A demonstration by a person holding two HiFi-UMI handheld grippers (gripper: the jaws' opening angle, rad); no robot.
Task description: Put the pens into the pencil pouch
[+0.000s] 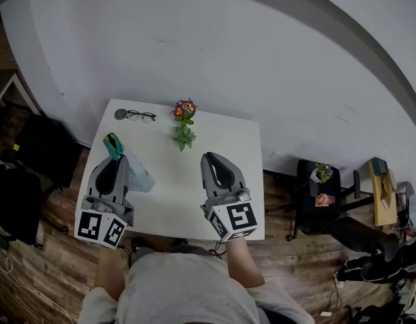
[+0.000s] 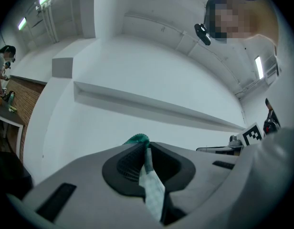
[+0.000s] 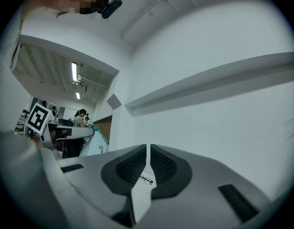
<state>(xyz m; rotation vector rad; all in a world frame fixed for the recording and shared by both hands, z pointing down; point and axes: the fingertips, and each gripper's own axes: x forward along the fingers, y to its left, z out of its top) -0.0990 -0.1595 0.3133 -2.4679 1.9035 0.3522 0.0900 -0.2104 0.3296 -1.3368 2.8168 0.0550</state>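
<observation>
The pencil pouch (image 1: 137, 176) is pinched in the left gripper (image 1: 113, 159), over the left part of the white bench (image 1: 167, 201). Its teal top edge pokes out past the jaw tips. Its pale checked body hangs on that gripper's inner side, towards the middle of the bench. Whether it rests on the bench I cannot tell.

The left gripper points away from the person and tips slightly upward, with its marker cube (image 1: 100, 228) at the near bench edge. The right gripper (image 1: 213, 159) lies about level and roughly parallel to the left, well apart from the pouch, and its cube (image 1: 236, 218) also sits at the near edge.

Only the left gripper view shows the grip itself. The two jaws are clamped on a fold of the pouch (image 2: 152, 185), with teal fabric bunched at the tips of that gripper (image 2: 143, 149).

The right gripper view shows its gripper (image 3: 148, 149) closed to a thin slit with nothing between the jaws. A pair of glasses (image 3: 146, 179) is visible through the slit, and the pouch (image 3: 95, 146) hangs off to the left.

The head view places the glasses (image 1: 140, 116) at the far left edge of the bench, with a small flowering plant (image 1: 184, 123) beside them.
</observation>
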